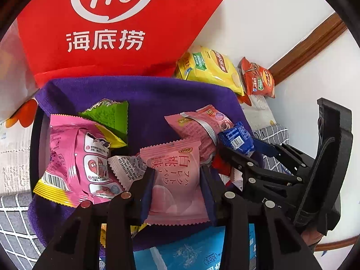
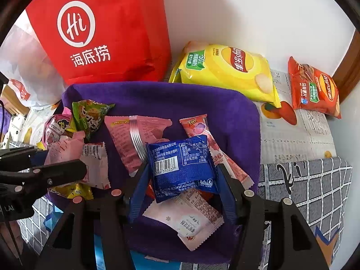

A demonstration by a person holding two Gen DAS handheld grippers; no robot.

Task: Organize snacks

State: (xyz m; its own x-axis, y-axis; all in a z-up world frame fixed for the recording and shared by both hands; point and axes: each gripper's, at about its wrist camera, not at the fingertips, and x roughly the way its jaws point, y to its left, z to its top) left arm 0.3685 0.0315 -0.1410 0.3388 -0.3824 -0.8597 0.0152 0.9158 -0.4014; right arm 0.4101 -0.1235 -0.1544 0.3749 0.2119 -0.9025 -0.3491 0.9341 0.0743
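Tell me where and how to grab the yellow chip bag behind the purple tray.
Grip the yellow chip bag by its flat crimped end seam nearest the red bag, coming from above the purple tray. Its middle looks puffed and too wide, probably slippery.

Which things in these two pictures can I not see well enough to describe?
- Light blue packet, left wrist view: cut off by the bottom edge and hidden by the left gripper.
- Red bag, both views: top cut off, contents unseen.
- Small print on blue packet, right wrist view: too small.
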